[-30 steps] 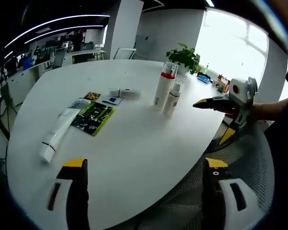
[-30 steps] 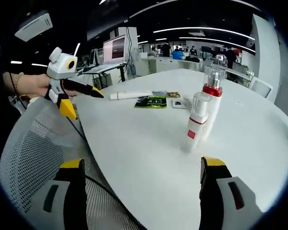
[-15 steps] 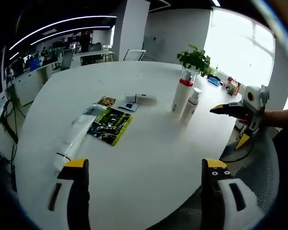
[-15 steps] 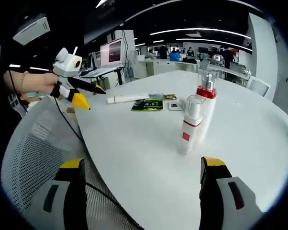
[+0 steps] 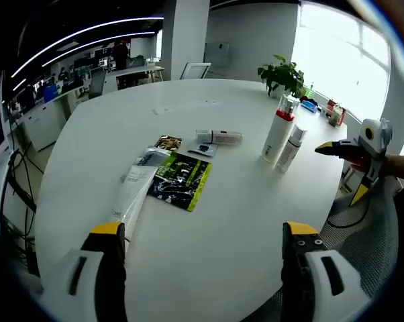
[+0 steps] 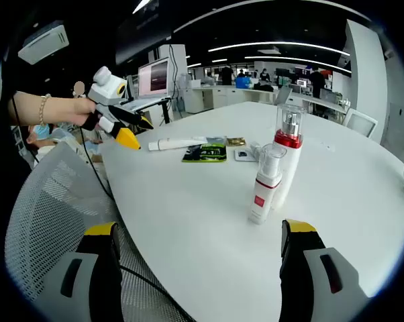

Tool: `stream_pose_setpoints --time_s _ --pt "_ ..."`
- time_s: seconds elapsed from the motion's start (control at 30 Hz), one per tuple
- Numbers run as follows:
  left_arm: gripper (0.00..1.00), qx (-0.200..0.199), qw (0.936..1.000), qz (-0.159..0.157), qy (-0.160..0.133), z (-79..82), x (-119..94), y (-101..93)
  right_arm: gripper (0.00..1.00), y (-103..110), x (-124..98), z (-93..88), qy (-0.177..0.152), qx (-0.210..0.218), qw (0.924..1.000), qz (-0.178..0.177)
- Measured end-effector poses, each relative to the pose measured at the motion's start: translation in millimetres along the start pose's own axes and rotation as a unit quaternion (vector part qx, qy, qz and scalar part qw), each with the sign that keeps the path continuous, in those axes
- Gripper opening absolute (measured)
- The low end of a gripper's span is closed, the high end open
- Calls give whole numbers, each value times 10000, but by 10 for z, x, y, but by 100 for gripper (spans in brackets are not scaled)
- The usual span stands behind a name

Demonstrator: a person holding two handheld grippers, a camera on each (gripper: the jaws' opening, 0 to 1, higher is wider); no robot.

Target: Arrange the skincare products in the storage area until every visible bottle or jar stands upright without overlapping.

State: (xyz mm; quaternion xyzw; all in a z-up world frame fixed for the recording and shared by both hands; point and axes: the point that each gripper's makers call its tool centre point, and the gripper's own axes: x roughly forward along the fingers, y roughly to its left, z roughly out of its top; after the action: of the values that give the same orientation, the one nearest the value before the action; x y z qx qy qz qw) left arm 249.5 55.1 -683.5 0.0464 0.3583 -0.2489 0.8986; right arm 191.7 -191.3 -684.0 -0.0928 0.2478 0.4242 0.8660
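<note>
Two bottles, the tall bottle (image 6: 286, 155) and the small bottle (image 6: 264, 185), stand up side by side on the white table (image 5: 256, 215). Well apart from them, the long tube (image 5: 132, 194) lies flat beside the green packet (image 5: 181, 181). Both claws, the left gripper (image 5: 200, 285) and the right gripper (image 6: 196, 282), are wide and hold nothing. I think reaching for the tube comes next; it needs a soft pinch.
</note>
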Motion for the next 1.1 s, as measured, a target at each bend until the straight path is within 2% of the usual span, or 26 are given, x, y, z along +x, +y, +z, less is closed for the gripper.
stream_pose_setpoints --time_s 0.2,0.4,0.6,0.7,0.93,1.1 --pt "89 26 9999 56 112 -18 27 146 100 79 32 96 -76 -23 10000 -9" --pt "89 10 9995 96 287 -44 71 358 100 81 38 21 53 -83 9999 -42" --pt "89 43 9982 121 587 -116 176 572 100 34 37 -34 110 -26 9999 -113" --pt "88 70 9973 107 726 -150 163 600 100 40 50 -62 184 -87 9997 -103" --pt "87 104 9928 42 1194 -154 371 813 99 13 53 -94 246 41 9996 -136" --pt "86 119 9898 -12 1421 -180 486 880 98 -13 49 -116 278 162 9993 -172"
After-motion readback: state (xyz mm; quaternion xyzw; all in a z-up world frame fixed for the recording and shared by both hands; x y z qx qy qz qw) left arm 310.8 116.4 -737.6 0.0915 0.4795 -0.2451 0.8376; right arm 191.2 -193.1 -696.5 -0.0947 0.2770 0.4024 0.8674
